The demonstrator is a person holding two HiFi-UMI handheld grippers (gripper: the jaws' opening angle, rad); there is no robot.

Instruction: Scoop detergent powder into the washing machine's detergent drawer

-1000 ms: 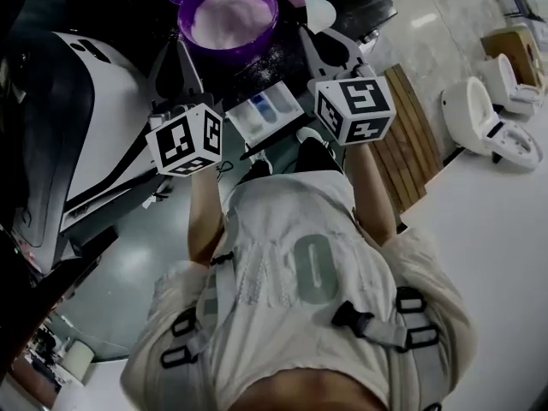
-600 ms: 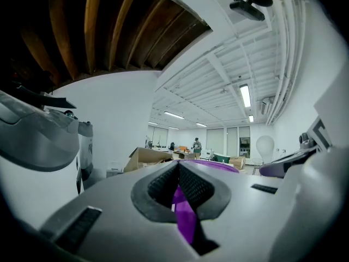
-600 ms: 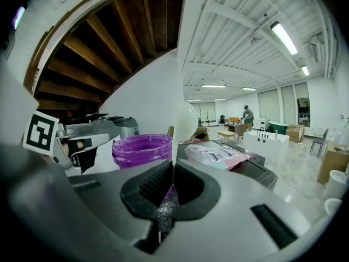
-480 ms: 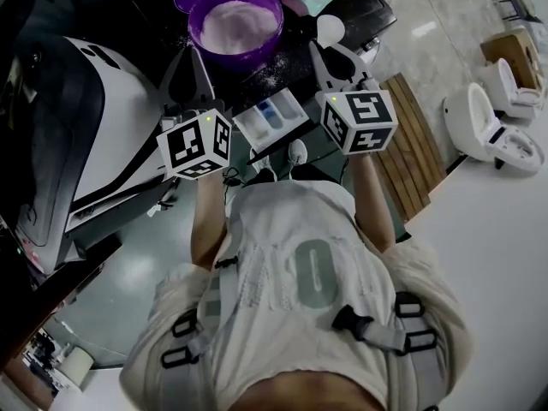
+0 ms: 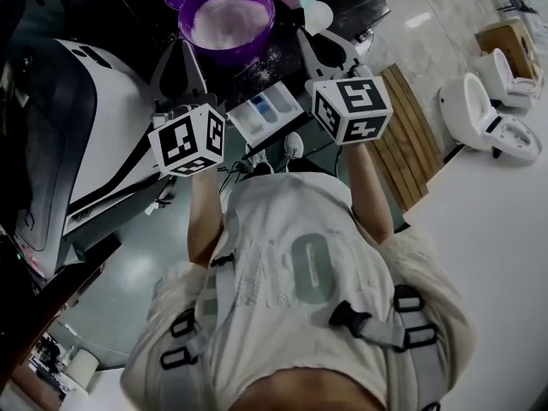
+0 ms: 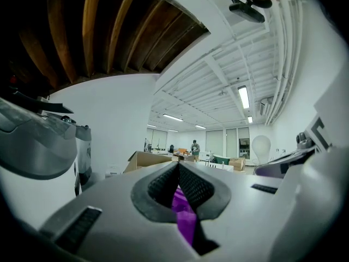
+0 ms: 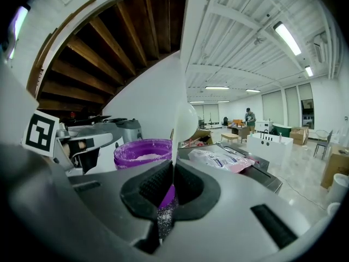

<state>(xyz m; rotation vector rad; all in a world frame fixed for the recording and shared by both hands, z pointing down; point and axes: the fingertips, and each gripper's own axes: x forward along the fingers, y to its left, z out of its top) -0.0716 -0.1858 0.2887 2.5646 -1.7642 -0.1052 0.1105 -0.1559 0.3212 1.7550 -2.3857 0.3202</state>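
Head view looks down on a dark table (image 5: 282, 58) dusted with spilled white powder. A purple bowl (image 5: 227, 15) of detergent powder stands on it. The open detergent drawer (image 5: 267, 112) sits nearer the person, between the two grippers and beside the white washing machine (image 5: 94, 135).

The right gripper (image 5: 318, 36) has its fingers pinching the thin handle of a white scoop (image 5: 318, 15), which is held up beside the bowl. The left gripper (image 5: 182, 48) has its fingers pressed together at the tips, with purple showing through the slit below them.

To the right are wooden slats (image 5: 411, 135) and white toilets (image 5: 471, 110) on a pale floor. The gripper views show dark wooden beams (image 7: 109, 53) overhead and a white ceiling with strip lights (image 7: 286, 37).
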